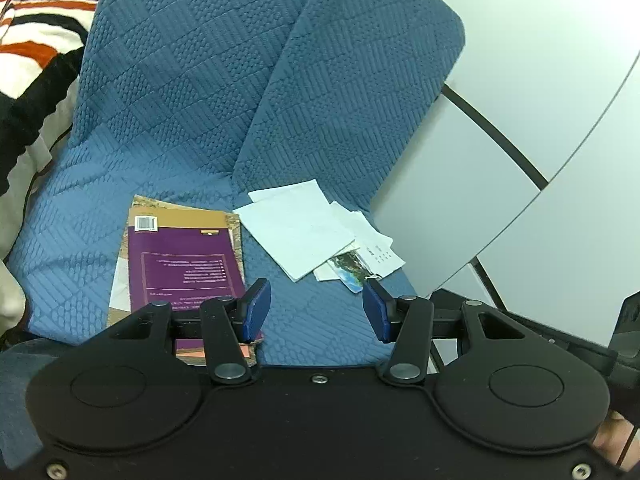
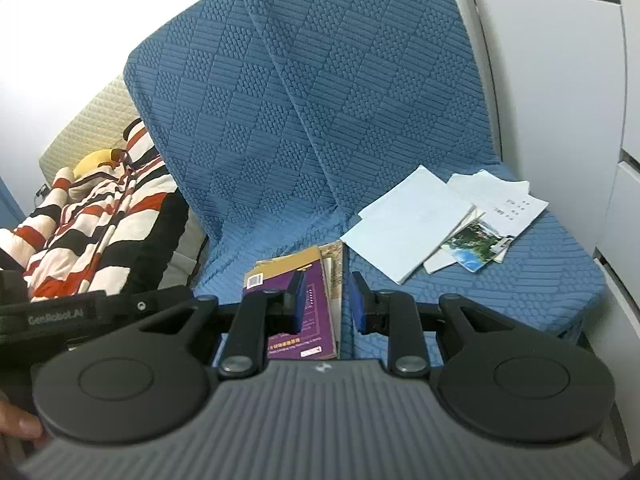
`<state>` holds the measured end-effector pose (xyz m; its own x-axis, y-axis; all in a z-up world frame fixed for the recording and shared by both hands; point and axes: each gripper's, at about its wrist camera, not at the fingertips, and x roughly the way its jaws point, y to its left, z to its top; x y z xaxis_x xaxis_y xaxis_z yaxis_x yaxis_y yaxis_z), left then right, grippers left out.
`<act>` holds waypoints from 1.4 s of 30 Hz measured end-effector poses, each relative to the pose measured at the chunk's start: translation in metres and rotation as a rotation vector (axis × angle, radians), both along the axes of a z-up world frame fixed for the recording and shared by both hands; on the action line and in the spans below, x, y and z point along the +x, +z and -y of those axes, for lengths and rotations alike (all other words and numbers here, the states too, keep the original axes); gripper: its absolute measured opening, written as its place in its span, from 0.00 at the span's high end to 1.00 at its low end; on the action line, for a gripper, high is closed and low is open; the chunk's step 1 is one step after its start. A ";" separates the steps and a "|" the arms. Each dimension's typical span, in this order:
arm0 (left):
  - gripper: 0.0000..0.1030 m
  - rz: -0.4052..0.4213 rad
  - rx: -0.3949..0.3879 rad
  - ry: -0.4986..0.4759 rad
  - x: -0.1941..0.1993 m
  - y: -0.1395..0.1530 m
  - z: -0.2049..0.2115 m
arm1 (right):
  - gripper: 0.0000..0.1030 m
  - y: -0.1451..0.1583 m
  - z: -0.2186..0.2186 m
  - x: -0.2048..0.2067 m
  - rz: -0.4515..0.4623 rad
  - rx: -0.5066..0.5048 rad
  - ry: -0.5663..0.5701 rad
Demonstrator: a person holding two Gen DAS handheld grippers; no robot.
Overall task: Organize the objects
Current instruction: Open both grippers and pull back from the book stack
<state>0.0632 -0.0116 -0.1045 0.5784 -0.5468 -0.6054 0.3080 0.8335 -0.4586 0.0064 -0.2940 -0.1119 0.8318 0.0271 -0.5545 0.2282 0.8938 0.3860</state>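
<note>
While hovering above the seat, left gripper (image 1: 316, 308) spread wide and empty, right gripper (image 2: 324, 304) narrower, nothing pinched. Lower centre: purple-covered paperback book (image 1: 184, 264) stacked, apparently settled. Farther right: loose white paper sheets (image 1: 296, 228) atop glossy photo card (image 1: 350, 270) on quilted blue sofa cover (image 1: 180, 100); probably next to gather, needing a thin-edge pinch.

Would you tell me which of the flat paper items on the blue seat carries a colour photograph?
The small landscape card, with trees and blue water, tucked half under the plain white sheets on the right. The purple book shows only text and a barcode.
</note>
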 end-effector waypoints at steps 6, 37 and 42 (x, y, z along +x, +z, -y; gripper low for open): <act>0.53 0.015 -0.015 -0.019 -0.016 0.010 0.025 | 0.73 0.000 0.009 -0.022 -0.022 0.009 0.001; 0.40 0.009 0.002 -0.016 -0.025 -0.004 0.046 | 0.71 -0.017 0.027 -0.035 -0.044 0.011 -0.019; 0.33 0.010 0.024 -0.011 -0.015 -0.007 0.048 | 0.71 -0.023 0.031 -0.028 -0.049 0.009 -0.023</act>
<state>0.0485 -0.0600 -0.1111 0.5786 -0.5383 -0.6128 0.3218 0.8410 -0.4349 -0.0215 -0.3246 -0.1345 0.8043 0.0136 -0.5940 0.2673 0.8845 0.3823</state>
